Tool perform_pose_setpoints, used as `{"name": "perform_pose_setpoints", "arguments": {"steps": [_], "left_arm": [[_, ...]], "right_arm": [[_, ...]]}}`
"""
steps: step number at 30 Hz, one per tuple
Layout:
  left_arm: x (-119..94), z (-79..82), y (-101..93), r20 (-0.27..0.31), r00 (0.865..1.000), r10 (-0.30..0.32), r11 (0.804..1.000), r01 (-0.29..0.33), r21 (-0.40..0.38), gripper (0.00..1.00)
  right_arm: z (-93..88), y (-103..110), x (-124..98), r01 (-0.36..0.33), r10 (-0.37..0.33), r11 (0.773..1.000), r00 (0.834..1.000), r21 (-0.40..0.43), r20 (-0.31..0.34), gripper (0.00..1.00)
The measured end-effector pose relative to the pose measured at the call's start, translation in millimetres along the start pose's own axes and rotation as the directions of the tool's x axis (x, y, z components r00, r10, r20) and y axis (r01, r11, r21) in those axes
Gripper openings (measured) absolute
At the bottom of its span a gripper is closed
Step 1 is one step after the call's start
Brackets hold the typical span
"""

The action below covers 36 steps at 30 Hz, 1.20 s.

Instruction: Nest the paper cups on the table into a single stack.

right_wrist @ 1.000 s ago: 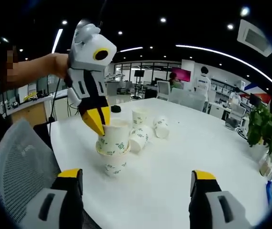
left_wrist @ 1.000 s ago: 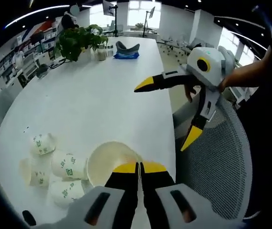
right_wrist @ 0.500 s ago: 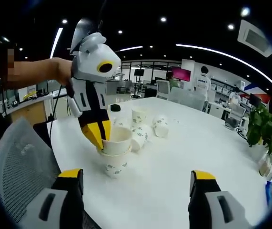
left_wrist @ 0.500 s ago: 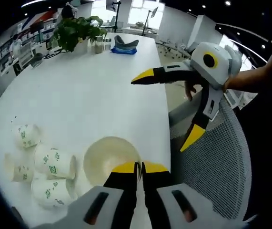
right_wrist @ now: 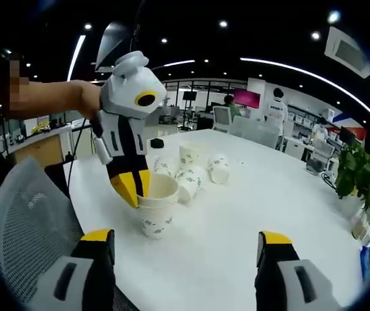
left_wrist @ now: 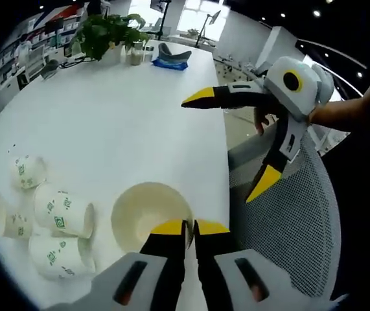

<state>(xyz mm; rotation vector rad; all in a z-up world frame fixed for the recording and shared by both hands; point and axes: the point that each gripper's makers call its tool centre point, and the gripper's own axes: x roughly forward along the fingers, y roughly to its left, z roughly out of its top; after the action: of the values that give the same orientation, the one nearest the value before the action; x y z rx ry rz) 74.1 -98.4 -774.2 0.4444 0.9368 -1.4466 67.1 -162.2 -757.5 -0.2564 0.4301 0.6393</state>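
At the left claw's tips: one cup seated in another on the counter.

Under the left claw [right_wrist: 133,188], pinched on the rim of the upper cup [right_wrist: 158,188], that cup sits upright in the lower cup [right_wrist: 154,223]. Beyond and to that claw's left lie four loose cups [left_wrist: 52,223], most on their sides, nearer it than the right claw [right_wrist: 185,256], which hangs wide apart, holding nothing, over the counter [right_wrist: 249,201].
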Motion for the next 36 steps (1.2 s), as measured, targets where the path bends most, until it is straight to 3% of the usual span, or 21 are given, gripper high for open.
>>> {"name": "perform_pose_setpoints", "arguments": {"steps": [19,32,36], "left_arm": [[7.8,-4.3,0.7,-0.007,1.000,-0.014,1.000,0.014,-0.015,0.03],[3.3,-6.1,13.9,-0.026,0.998,0.060,0.998,-0.059,0.024,0.02],[3.4,-6.8,13.6,-0.023,0.998,0.054,0.999,-0.054,0.008,0.02]], "right_arm": [[1.3,-2.0,-0.7,0.006,-0.006,1.000,1.000,0.007,0.010,0.92],[1.0,-1.1,-0.9,0.003,-0.003,1.000,1.000,0.004,0.007,0.92],[0.6,-1.2,-0.7,0.003,-0.003,1.000,1.000,0.004,0.006,0.92]]}}
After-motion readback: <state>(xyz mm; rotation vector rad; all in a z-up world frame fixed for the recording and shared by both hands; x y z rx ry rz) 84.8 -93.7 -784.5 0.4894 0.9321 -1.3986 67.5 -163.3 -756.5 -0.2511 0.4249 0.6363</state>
